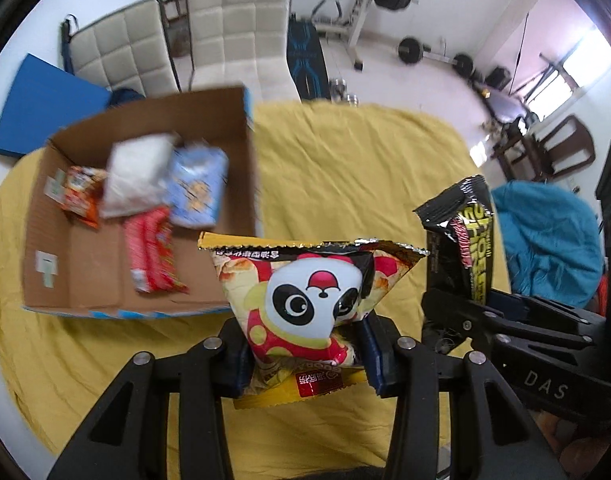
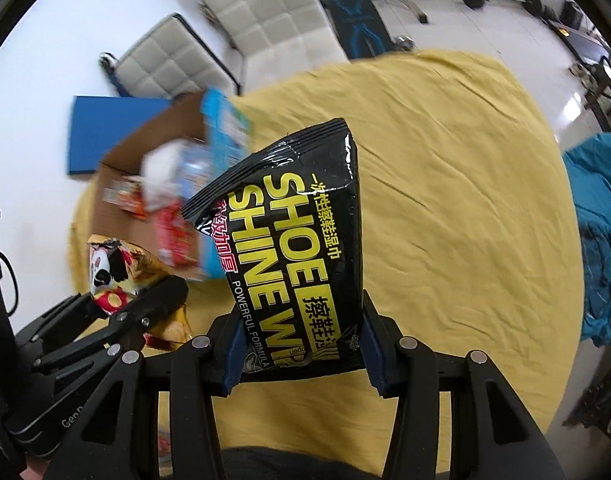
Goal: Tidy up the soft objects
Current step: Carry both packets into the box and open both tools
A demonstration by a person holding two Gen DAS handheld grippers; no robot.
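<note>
Left gripper (image 1: 305, 354): you are pinching the panda snack bag (image 1: 313, 300) between its fingers, raised just beside the cardboard box (image 1: 145, 120).

Right gripper (image 2: 301, 354): you are clamping the black wipes pack (image 2: 293, 248), aloft over the cloth.

Handling: soft packets are sagging; carry each over the box's open floor and let go low, one at a time.

Surface: yellow cloth (image 1: 345, 168), rumpled.

Room: padded chairs (image 1: 237, 20), blue mat (image 1: 41, 108), barbell weights (image 1: 435, 54).

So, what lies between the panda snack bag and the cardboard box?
Only bare yellow cloth separates the panda snack bag from the cardboard box, seen in the left wrist view.
</note>
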